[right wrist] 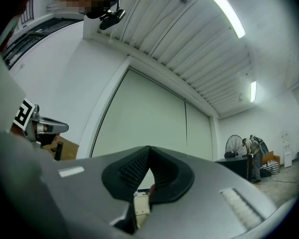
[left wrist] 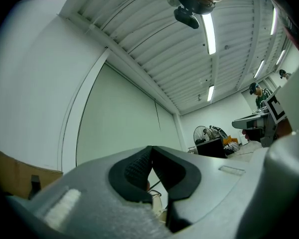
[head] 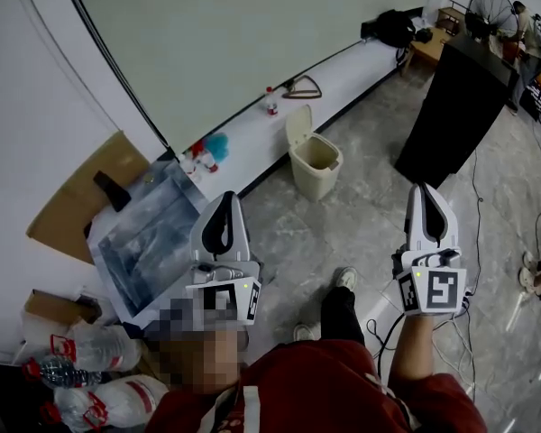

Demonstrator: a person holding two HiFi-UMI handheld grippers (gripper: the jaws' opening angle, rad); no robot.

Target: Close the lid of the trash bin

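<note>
The left tool [head: 224, 207] and right tool [head: 428, 207] both have their jaws together on nothing, low in the head view. They are well apart from the trash bin [head: 314, 165], which stands on the floor at upper centre with its lid [head: 298, 124] upright. An off-centre shove could slip off the lid or tip the bin. The hinge is hidden, and the right gripper view shows only a sliver of the bin.

head view high, facing steeply down, both gripper views close behind their jaws, tilted upward, all three sharing the trash bin [head: 314, 162] and fan [head: 489, 9]
</note>
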